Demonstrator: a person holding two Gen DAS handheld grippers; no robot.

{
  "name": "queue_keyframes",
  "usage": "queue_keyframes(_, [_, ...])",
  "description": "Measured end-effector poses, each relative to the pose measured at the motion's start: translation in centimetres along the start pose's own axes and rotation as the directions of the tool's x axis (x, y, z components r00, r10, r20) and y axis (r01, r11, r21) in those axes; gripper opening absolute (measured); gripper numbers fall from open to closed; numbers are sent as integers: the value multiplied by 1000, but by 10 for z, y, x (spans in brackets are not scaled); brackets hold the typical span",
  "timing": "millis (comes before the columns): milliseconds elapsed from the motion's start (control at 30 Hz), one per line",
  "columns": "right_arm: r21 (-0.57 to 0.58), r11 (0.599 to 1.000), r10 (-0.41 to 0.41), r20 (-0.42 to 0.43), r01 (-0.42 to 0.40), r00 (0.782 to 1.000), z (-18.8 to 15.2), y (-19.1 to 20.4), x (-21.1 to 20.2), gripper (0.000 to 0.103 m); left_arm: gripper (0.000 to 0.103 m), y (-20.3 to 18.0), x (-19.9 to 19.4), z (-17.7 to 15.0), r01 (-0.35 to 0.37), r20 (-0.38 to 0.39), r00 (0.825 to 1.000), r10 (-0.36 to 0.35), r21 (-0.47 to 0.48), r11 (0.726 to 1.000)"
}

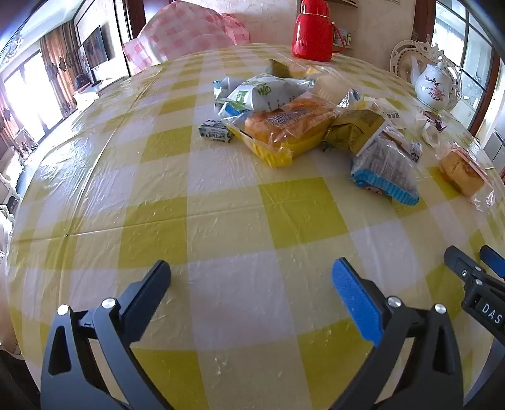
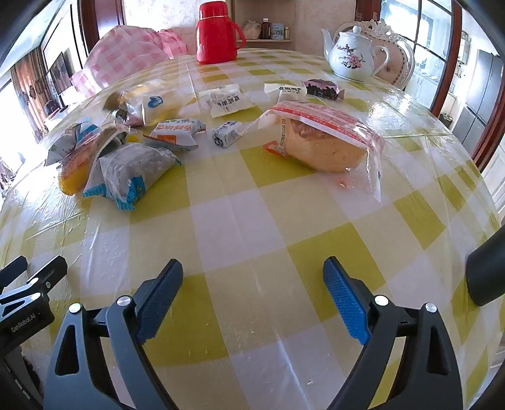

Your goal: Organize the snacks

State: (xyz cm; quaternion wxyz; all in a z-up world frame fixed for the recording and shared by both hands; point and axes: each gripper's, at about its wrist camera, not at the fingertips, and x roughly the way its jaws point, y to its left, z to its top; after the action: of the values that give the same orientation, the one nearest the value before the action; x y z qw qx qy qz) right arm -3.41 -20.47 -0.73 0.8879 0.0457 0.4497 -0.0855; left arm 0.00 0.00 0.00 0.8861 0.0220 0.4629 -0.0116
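Note:
Several wrapped snacks lie on the yellow-checked table (image 1: 221,220). In the left wrist view a bread in a yellow tray (image 1: 284,126) sits mid-pile, under a green-white bag (image 1: 268,93), with a blue-edged pack (image 1: 385,170) and a wrapped cake (image 1: 462,172) to the right. In the right wrist view the wrapped cake (image 2: 325,138) lies ahead, the blue-edged pack (image 2: 132,170) to the left, a small milk candy (image 2: 225,134) between. My left gripper (image 1: 251,284) is open and empty, well short of the pile. My right gripper (image 2: 252,284) is open and empty.
A red thermos (image 1: 312,30) stands at the far table edge and also shows in the right wrist view (image 2: 216,31). A white flowered teapot (image 2: 353,53) stands at the back right. A pink checked cushion (image 1: 186,34) lies beyond the table. The other gripper shows at each view's edge.

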Motion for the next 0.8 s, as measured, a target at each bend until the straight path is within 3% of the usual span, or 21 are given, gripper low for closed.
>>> queue_keyframes(800, [0,1000,0,1,0,1000,1,0,0,88,102,0,0,0,0,0,1000,0,0,1000])
